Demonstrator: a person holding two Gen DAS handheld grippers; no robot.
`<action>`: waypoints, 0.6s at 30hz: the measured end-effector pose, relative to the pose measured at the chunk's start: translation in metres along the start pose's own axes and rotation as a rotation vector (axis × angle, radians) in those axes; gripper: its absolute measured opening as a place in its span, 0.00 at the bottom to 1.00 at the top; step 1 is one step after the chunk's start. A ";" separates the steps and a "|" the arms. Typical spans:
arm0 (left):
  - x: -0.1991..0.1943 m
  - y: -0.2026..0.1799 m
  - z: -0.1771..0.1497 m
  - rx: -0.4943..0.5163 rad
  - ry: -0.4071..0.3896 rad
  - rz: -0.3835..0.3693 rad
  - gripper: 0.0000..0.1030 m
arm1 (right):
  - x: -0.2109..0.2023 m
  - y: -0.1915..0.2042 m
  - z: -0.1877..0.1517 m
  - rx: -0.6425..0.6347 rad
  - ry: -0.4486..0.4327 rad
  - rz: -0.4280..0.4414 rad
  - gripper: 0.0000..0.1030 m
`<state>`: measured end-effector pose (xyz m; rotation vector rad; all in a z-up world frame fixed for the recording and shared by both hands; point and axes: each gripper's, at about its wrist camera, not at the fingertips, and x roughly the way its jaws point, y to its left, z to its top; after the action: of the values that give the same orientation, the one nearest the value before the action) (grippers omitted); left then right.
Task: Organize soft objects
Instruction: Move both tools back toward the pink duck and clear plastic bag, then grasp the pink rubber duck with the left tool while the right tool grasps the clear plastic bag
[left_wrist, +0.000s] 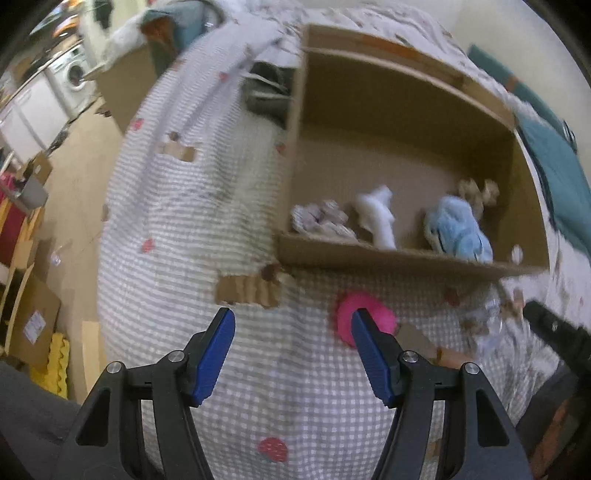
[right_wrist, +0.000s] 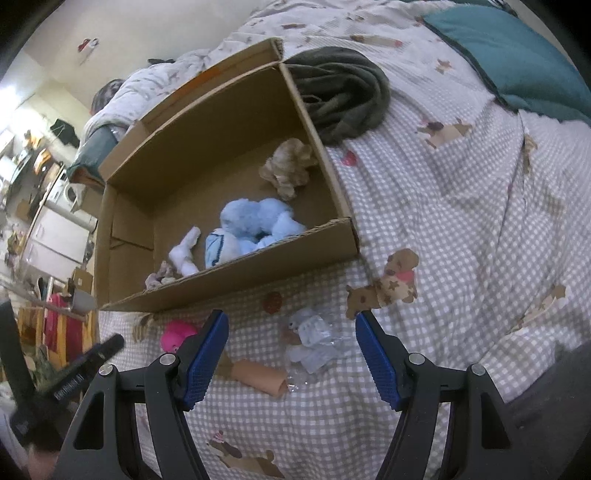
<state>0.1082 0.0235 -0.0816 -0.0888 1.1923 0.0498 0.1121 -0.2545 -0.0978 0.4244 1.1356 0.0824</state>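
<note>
left tool (left_wrist: 291, 354) wide, empty | right tool (right_wrist: 290, 354) spread, empty over bagged toy (right_wrist: 314, 341) | box (right_wrist: 236, 284) collects soft toys, pink toy (left_wrist: 364, 314) waits on bed (right_wrist: 461, 221)

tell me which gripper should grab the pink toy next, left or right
Left, probably. The pink toy lies on the checked bedspread just ahead of the open left gripper, by its right fingertip. From the open right gripper it sits off to the left, outside the fingers, which frame a clear plastic packet instead.
</note>
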 end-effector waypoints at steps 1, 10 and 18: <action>0.003 -0.005 -0.001 0.012 0.013 -0.019 0.61 | 0.001 -0.001 0.001 0.007 0.003 0.002 0.73; 0.039 -0.045 0.001 0.125 0.100 -0.099 0.61 | 0.005 -0.005 0.003 0.035 0.018 0.015 0.73; 0.055 -0.044 0.004 0.122 0.124 -0.083 0.30 | 0.009 -0.016 0.006 0.086 0.046 0.031 0.73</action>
<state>0.1362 -0.0205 -0.1294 -0.0347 1.3113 -0.1027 0.1193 -0.2687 -0.1096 0.5189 1.1807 0.0713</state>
